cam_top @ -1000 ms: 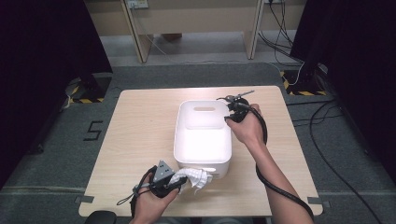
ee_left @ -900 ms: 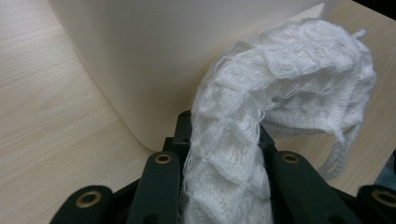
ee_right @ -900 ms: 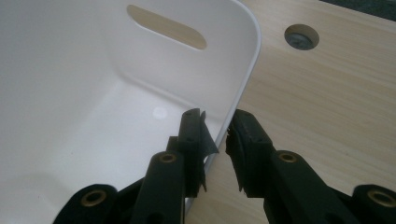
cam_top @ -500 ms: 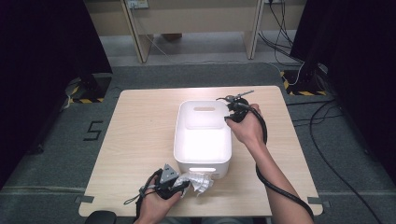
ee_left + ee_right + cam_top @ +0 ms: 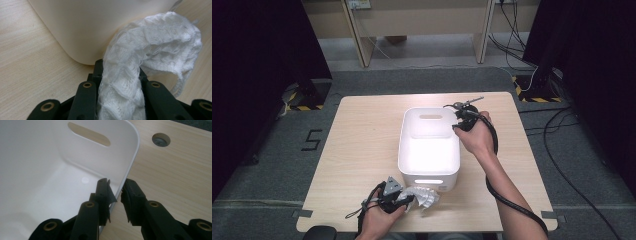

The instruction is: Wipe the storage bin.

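A: What step were they on?

B: Getting the cloth (image 5: 422, 196) into the bin (image 5: 430, 150), I'd say. The left gripper (image 5: 404, 200) was clamped on it, the white knit bunched tight between the jaws and spilling out past the tips. It sat at the desk's (image 5: 362, 145) near edge, just in front of the bin's near wall, the loose end lying on the desk beside the bin.

A: And the other hand?

B: The right gripper (image 5: 460, 116) was on the bin's right rim near the far corner, one jaw inside the wall and one outside. In the right gripper view (image 5: 115, 192) the jaws looked to be pinching the wall, or very nearly; a sliver of gap showed on the outer side, so I couldn't swear to it. Steadying the bin, I'd guess.

A: What would come next?

B: Lifting the cloth clear of the near wall, carrying it over the opening, then letting go. The trailing end might snag on the rim if it wasn't raised enough.

A: Anything changed from a second before?

B: The left hand had dropped lower towards the desk with the cloth. The right hadn't budged
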